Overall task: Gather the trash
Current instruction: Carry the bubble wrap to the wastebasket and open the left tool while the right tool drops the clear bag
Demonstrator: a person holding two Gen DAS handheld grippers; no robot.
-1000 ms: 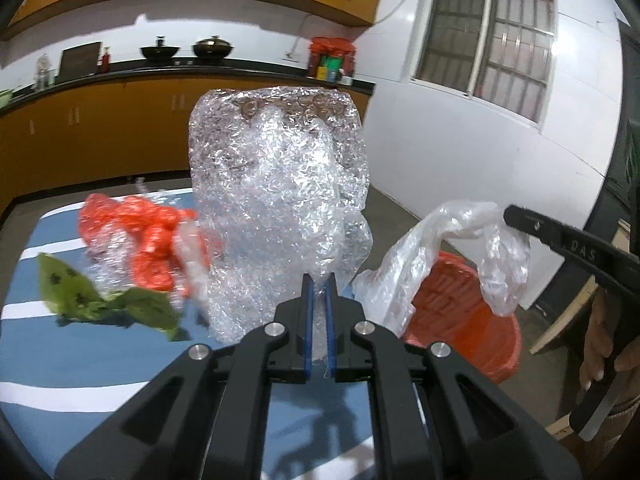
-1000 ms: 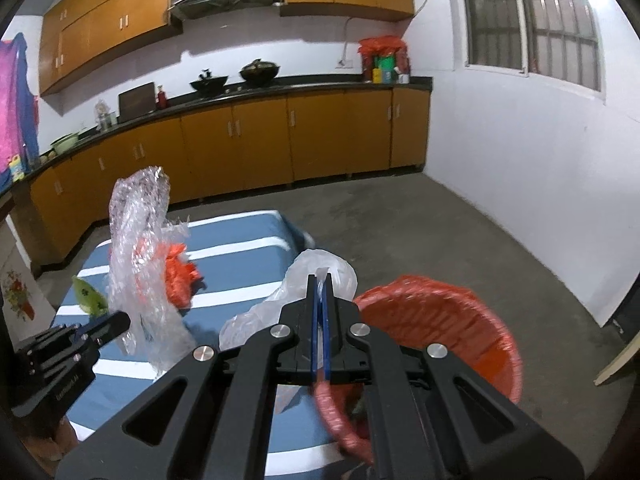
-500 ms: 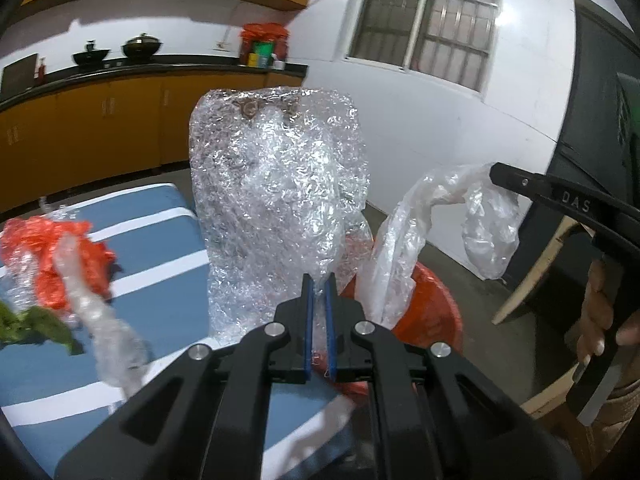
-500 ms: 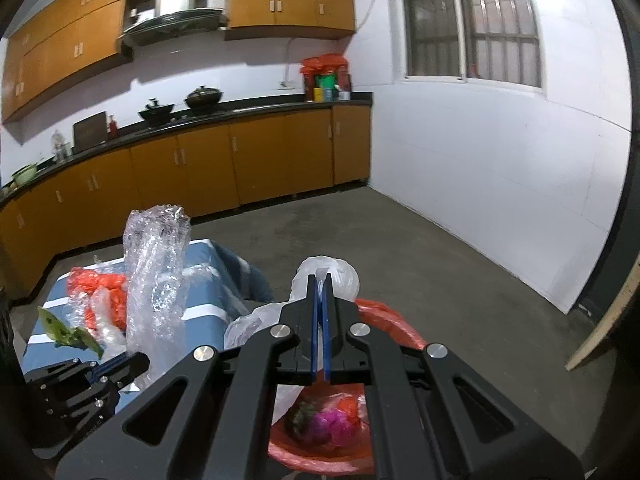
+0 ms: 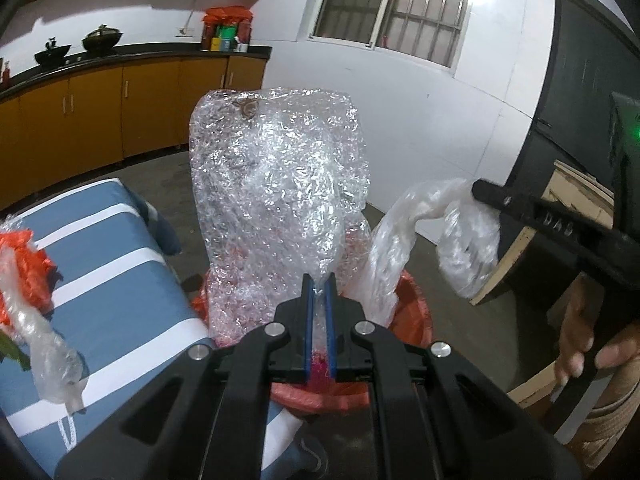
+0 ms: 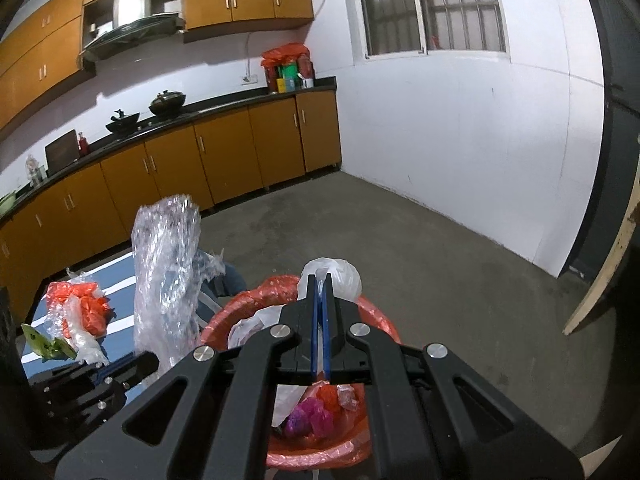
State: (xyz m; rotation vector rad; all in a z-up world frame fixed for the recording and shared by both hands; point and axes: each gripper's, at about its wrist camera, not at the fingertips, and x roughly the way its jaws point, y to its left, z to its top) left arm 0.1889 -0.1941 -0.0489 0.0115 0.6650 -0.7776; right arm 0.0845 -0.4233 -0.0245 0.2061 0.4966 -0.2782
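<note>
My left gripper [image 5: 319,284] is shut on a big sheet of bubble wrap [image 5: 276,200] and holds it upright above the red-lined trash bin [image 5: 416,320]. The wrap also shows in the right wrist view [image 6: 168,276]. My right gripper [image 6: 321,280] is shut on a clear plastic bag [image 6: 332,276] and holds it over the bin [image 6: 376,316]. The bag hangs from it in the left wrist view [image 5: 440,232]. Pink and red trash [image 6: 312,416] lies inside the bin.
A blue-and-white striped table [image 5: 112,292] stands left of the bin with red plastic scraps [image 6: 80,304], a clear wrapper [image 5: 44,356] and green leaves [image 6: 44,344]. Kitchen cabinets [image 6: 200,168] line the far wall. A wooden board [image 6: 600,280] leans at right.
Both grippers have swung right from over the table to above the bin, carrying the bubble wrap and the plastic bag. The bin's inside has come into view.
</note>
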